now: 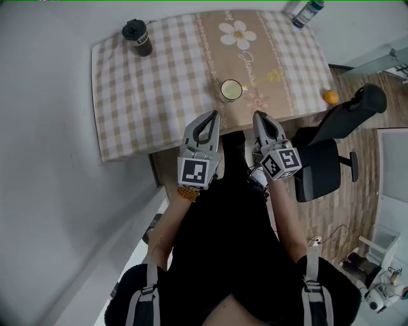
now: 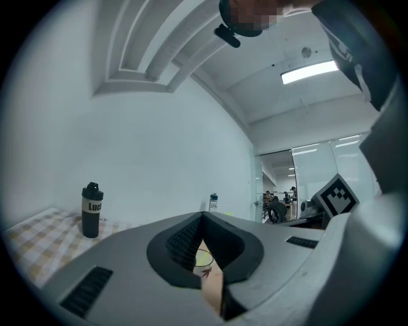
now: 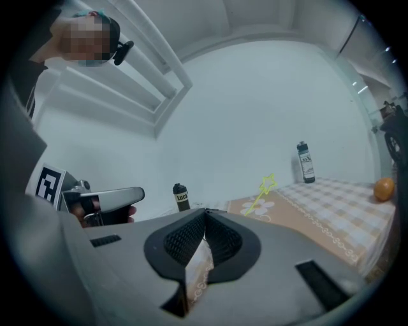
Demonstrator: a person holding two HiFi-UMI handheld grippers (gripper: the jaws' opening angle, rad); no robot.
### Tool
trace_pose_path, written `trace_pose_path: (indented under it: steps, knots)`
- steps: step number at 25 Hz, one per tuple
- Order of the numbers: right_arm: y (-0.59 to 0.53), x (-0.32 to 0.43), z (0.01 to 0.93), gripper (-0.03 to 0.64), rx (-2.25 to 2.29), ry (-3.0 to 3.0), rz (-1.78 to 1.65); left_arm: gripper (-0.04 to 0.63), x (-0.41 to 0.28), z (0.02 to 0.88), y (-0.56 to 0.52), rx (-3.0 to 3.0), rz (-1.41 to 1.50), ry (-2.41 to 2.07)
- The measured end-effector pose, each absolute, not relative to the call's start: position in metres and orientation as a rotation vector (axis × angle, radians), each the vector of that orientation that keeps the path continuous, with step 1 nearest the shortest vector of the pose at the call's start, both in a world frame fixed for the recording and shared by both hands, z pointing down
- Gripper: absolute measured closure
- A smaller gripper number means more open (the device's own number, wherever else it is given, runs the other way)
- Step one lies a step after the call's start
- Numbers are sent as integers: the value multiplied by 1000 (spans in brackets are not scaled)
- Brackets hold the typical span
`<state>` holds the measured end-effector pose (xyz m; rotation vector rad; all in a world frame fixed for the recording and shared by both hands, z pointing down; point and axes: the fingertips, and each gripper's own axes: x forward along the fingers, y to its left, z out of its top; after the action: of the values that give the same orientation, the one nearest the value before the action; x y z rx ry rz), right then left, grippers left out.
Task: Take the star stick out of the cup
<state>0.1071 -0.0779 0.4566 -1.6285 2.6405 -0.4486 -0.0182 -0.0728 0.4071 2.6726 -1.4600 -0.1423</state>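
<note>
A pale cup point(image 1: 231, 90) stands near the front edge of the checked tablecloth point(image 1: 146, 95), on its beige middle strip. A thin yellow star stick point(image 1: 274, 76) leans out of the cup towards the right; in the right gripper view the star stick point(image 3: 264, 188) rises above the jaws. My left gripper point(image 1: 215, 114) is shut and empty, just in front of the cup and a little to its left. The cup point(image 2: 204, 258) shows through the hollow between the left gripper's point(image 2: 203, 215) jaws. My right gripper point(image 1: 256, 115) is also shut and empty, just right of the cup; the same gripper point(image 3: 204, 211) points along the table.
A black tumbler point(image 1: 137, 37) stands at the table's far left, a bottle point(image 1: 307, 11) at the far right corner, an orange point(image 1: 330, 97) on the right edge. A black office chair point(image 1: 331, 146) sits right of me by the table.
</note>
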Motion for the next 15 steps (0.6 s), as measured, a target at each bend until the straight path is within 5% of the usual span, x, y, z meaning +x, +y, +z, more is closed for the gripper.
trace_pose_path:
  steps: [13, 15]
  knots:
    - [-128, 115, 498, 612, -1610, 2585, -619, 594, -43, 432, -104, 2622, -78, -1577]
    - [-135, 112, 503, 572, -1581, 2599, -662, 594, -43, 433, -110, 2616, -67, -1586]
